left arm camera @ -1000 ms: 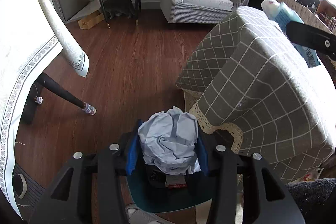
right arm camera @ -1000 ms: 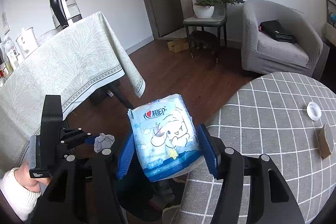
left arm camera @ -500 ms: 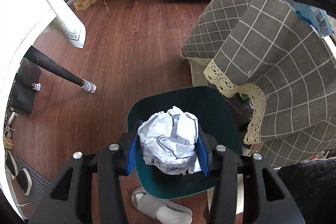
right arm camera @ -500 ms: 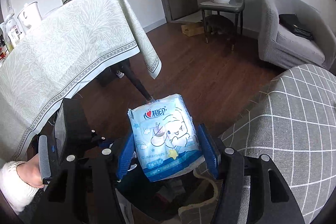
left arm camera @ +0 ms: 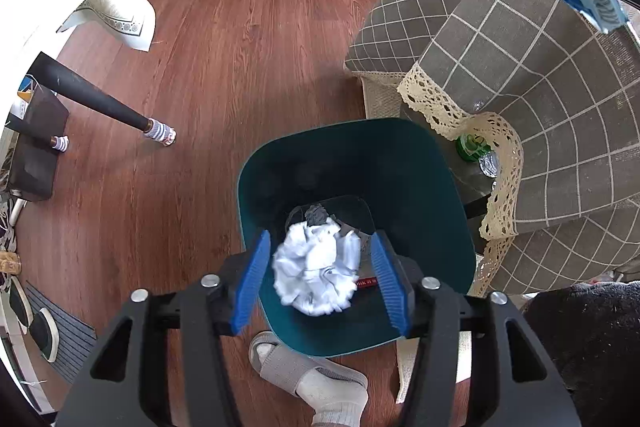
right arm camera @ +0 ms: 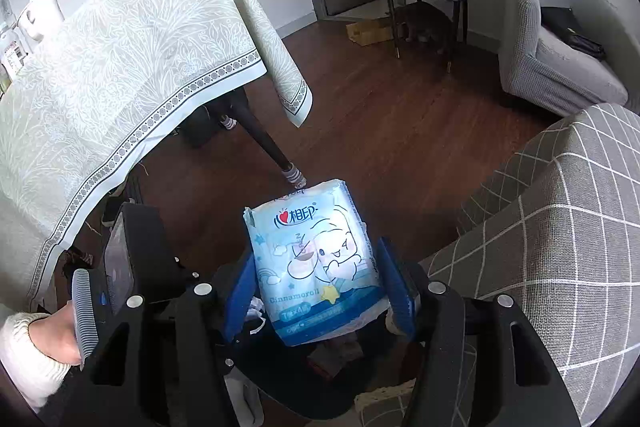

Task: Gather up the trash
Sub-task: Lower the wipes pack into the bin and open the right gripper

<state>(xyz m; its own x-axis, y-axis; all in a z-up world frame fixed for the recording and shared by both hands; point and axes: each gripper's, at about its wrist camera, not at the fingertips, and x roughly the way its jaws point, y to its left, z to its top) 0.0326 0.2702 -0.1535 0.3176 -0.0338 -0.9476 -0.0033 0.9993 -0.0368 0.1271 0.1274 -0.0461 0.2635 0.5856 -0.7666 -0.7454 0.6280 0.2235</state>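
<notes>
Paper wad (left arm camera: 317, 265) drops free between just-opened left gripper (left arm camera: 320, 277) jaws above bin (left arm camera: 448, 195); right gripper (right arm camera: 318, 291) clamps tissue pack (right arm camera: 316, 267) above bin, awaiting its drop.

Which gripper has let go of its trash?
The left gripper: its jaws have just been opening, clear of the crumpled white paper ball. The right gripper clamps the blue tissue pack.

Paper wad (left arm camera: 318, 267) above bin (left arm camera: 448, 195), bin beside draped table (left arm camera: 540, 99)
</notes>
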